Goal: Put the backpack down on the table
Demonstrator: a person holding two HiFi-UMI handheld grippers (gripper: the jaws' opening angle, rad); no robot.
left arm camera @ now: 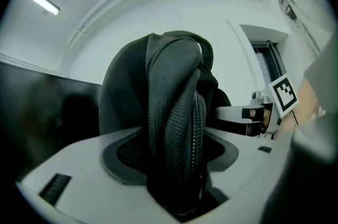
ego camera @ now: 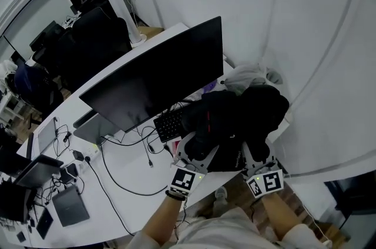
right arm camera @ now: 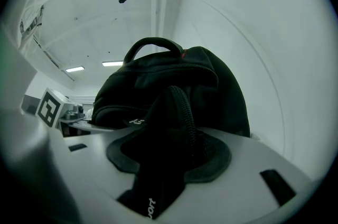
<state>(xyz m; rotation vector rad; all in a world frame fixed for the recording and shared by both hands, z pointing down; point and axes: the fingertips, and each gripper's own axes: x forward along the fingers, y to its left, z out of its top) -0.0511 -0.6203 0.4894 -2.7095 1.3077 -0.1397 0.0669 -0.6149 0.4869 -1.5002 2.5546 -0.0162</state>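
The black backpack (ego camera: 235, 115) rests on the right end of the white table (ego camera: 129, 195), by the wall. My left gripper (ego camera: 198, 147) is at its near left side. One padded mesh strap (left arm camera: 177, 128) lies loose between the spread jaws, with no pad pressing on it. My right gripper (ego camera: 258, 152) is at the near right side. A second black strap (right arm camera: 169, 143) hangs loose through its wide jaws. The bag's top handle (right arm camera: 153, 44) stands upright in the right gripper view.
A large dark monitor (ego camera: 158, 77) stands just left of the bag, with a black keyboard (ego camera: 169, 124) and cables under it. Grey cloth (ego camera: 249, 74) lies behind the bag. Several devices (ego camera: 67, 204) crowd the table's left end. Office chairs (ego camera: 94, 42) stand beyond.
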